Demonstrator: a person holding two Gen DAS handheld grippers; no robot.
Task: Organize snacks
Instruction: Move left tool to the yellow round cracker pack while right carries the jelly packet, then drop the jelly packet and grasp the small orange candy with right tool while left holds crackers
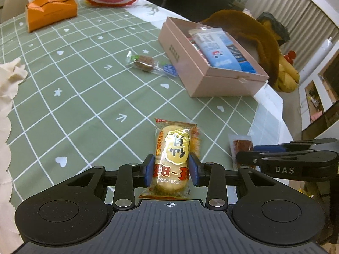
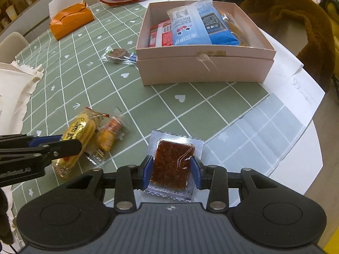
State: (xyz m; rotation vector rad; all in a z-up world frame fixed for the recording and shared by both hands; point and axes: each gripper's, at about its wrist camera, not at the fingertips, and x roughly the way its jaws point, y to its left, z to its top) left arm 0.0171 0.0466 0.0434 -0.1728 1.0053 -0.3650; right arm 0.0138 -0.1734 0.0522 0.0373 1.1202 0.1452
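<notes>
Green checked cloth covers the tabletop [image 1: 74, 97]. Short of the pink box [image 2: 203, 67], half filled with snacks, the left tongs [image 1: 171, 170] clench a rice cracker pack [image 1: 173, 154]; beside them, right tongs [image 2: 172, 172] grip a brown jelly packet [image 2: 172, 163], likely both box-bound.

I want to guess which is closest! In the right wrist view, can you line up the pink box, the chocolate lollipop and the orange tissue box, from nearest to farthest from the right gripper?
From the right gripper:
1. Pink box, straight ahead, slightly right.
2. Chocolate lollipop, just left of the box.
3. Orange tissue box, far back on the left.
</notes>
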